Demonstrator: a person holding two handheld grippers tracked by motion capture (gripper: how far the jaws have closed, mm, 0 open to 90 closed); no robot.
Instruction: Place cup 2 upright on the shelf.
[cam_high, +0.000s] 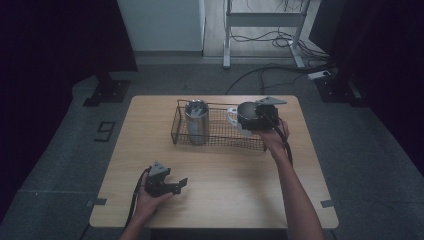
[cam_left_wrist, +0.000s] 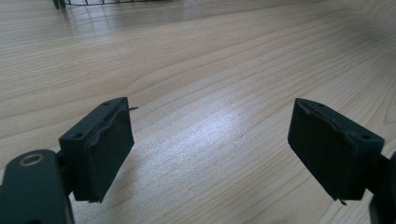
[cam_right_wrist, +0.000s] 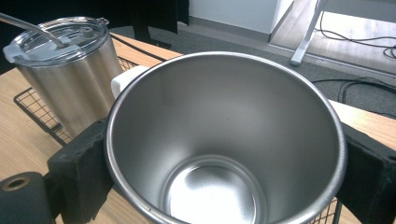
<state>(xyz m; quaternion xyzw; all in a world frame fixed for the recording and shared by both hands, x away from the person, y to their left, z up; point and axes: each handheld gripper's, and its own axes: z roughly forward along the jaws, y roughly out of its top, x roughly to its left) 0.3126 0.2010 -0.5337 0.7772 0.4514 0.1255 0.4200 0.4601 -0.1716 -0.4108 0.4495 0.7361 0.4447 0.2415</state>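
Note:
My right gripper (cam_high: 249, 119) is shut on an open stainless steel cup (cam_high: 245, 108), held above the right end of a black wire basket (cam_high: 220, 136). In the right gripper view the cup (cam_right_wrist: 219, 121) is empty, with a black pad (cam_right_wrist: 81, 172) pressed against each side and a white part behind its rim. A lidded steel tumbler (cam_high: 196, 121) with a straw stands upright in the basket's left part; the tumbler (cam_right_wrist: 70, 79) is left of the cup. My left gripper (cam_high: 181, 184) rests low over the table's front left, open, with bare wood between its pads (cam_left_wrist: 105, 149).
The wooden table (cam_high: 225, 175) has bare room in front of the basket. Beyond its far edge the floor holds a white desk frame (cam_high: 262, 20), loose cables (cam_high: 280, 70) and black stand bases (cam_high: 107, 92).

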